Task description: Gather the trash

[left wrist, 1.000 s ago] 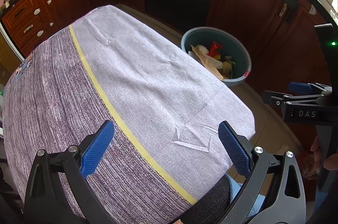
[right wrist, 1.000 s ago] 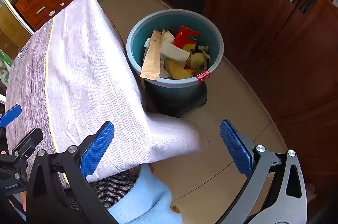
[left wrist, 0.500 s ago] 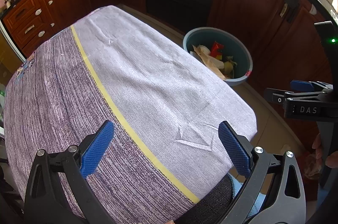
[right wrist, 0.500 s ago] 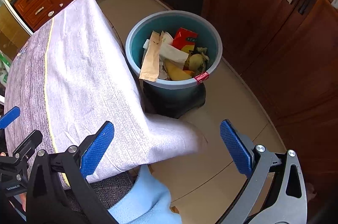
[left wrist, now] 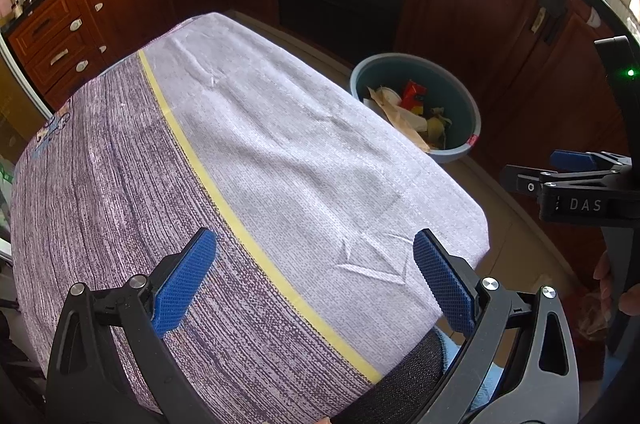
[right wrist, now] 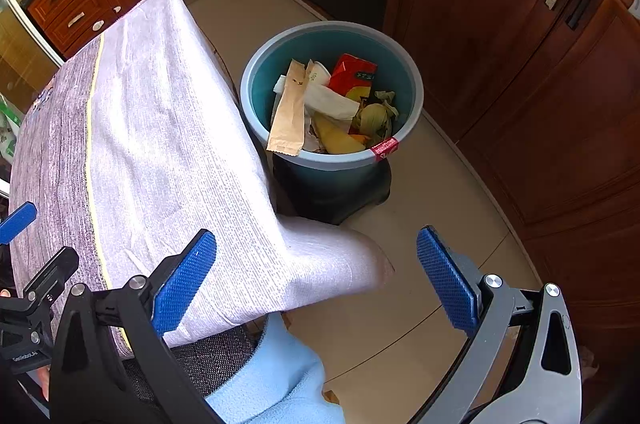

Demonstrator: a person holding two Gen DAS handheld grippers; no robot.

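1. Very little has changed during the last second. In the left wrist view the round blue-grey plastic trash bin (left wrist: 460, 91) sits a little lower and more to the right than one second ago, so the left tool (left wrist: 314, 282) has only drifted slightly over the worktop covered with a grey and purple woven cloth with a yellow stripe (left wrist: 240, 163).
2. In the right wrist view the bin (right wrist: 256, 79) and its contents look the same as before; the right tool (right wrist: 316, 282) has hardly moved.
3. The left tool is wide open, and nothing is between its blue textured pads (left wrist: 184, 284). It hangs above the near part of the cloth.
4. The right tool is also wide open and empty. It hangs over the near corner of the worktop and the beige tiled floor (right wrist: 420, 244), with the bin ahead of it.
5. The trash is inside the bin, which stands on the floor just beside the far right edge of the worktop: a tan paper bag (right wrist: 288, 111), a red carton (right wrist: 354, 73), white crumpled paper (right wrist: 332, 101) and yellow fruit peel (right wrist: 340, 139).
6. On the part of the cloth that the two views show, I see no loose trash. The floor near the bin also shows none.
7. My judgement: the collecting seems to be finished or almost finished, and both tools are pausing with nothing to carry. I cannot tell whether some trash lies outside the views.
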